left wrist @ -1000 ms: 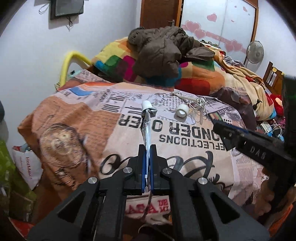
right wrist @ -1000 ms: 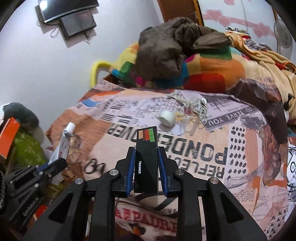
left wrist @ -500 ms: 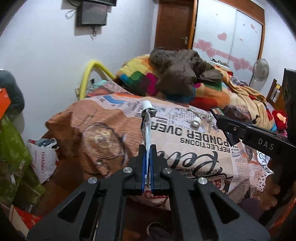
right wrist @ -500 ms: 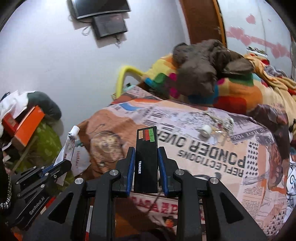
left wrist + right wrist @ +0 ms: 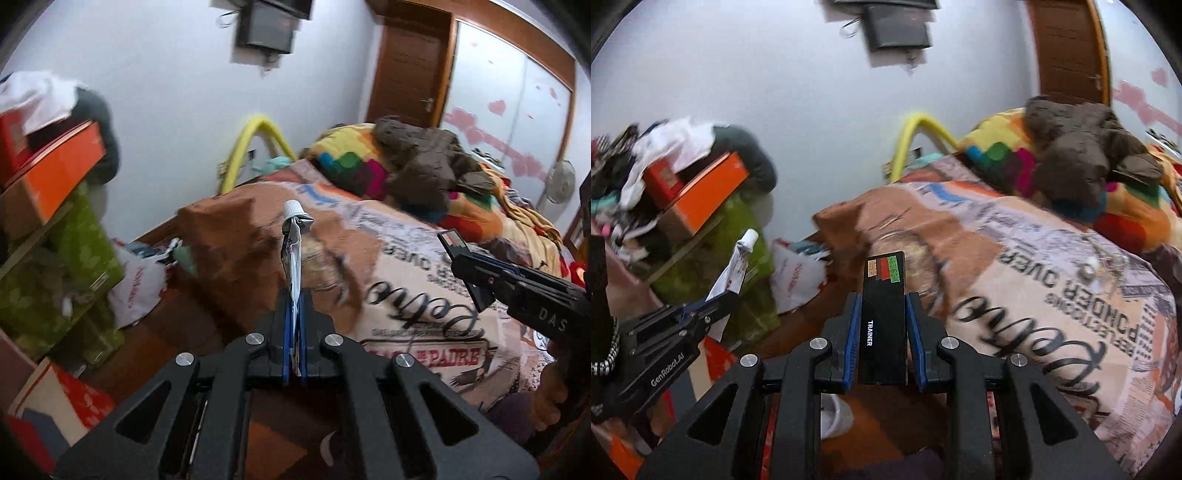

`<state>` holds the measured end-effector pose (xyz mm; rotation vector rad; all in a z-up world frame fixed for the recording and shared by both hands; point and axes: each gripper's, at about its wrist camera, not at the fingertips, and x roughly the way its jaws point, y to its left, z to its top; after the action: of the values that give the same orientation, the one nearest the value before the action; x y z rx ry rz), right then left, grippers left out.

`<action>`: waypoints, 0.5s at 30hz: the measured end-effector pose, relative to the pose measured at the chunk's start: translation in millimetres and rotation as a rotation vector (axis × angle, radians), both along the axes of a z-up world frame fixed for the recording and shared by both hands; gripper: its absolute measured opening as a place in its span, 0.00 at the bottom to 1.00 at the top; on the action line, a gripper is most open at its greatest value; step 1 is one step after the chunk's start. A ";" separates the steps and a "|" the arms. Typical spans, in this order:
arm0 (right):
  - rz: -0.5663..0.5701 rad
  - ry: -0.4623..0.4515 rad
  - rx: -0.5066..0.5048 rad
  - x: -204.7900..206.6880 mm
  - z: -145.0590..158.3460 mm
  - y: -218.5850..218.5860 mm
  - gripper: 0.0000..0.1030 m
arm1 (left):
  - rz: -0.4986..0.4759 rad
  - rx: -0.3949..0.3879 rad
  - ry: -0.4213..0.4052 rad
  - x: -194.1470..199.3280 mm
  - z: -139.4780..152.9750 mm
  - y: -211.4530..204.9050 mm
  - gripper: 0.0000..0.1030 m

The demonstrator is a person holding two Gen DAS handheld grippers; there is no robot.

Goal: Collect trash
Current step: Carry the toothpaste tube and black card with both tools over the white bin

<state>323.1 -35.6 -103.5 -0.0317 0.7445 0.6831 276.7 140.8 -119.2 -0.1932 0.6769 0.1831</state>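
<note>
Gripping one flattened toothpaste tube (image 5: 293, 251) by its flat tail in the left tool (image 5: 293, 295), jaws pressed together on it, white cap pointing up at the centre of the left wrist view. Pinching one slim black packet (image 5: 882, 325) marked TRAINER, with three colour patches at its top end, in the right tool (image 5: 882, 299), jaws closed on its two long edges, at lower centre of the right wrist view. Holding both pieces in the air above the floor off the corner of the bed (image 5: 424, 295), neither one touching the newsprint cover.

Judging the step in hand as taking both pieces to a bin; probably heading for the white plastic bag (image 5: 796, 277) on the floor, left of centre in both views, already holding some things. Doing it well likely meaning:
- keeping both grips tight until right over the bag's mouth, the tube being limp and apt to slip;
- bringing the tools in one at a time, avoiding a knock between them over a narrow opening;
- lowering close before letting go, avoiding a bounce onto the floor.

Counting: two tools, one tube, one black packet, one white bag. Also seeing one small white roll (image 5: 1089, 264) lying on the bed at the right of the right wrist view, beside a thin tangle too blurred for naming.
</note>
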 end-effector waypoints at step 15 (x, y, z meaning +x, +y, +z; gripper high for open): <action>0.275 0.081 -0.141 -54.2 -54.9 116.2 0.22 | 0.204 -0.095 0.128 -85.6 -80.9 94.6 0.02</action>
<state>268.9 80.7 -158.3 -0.2401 0.8748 0.8964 191.1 235.4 -200.1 -0.3446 0.7936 0.3611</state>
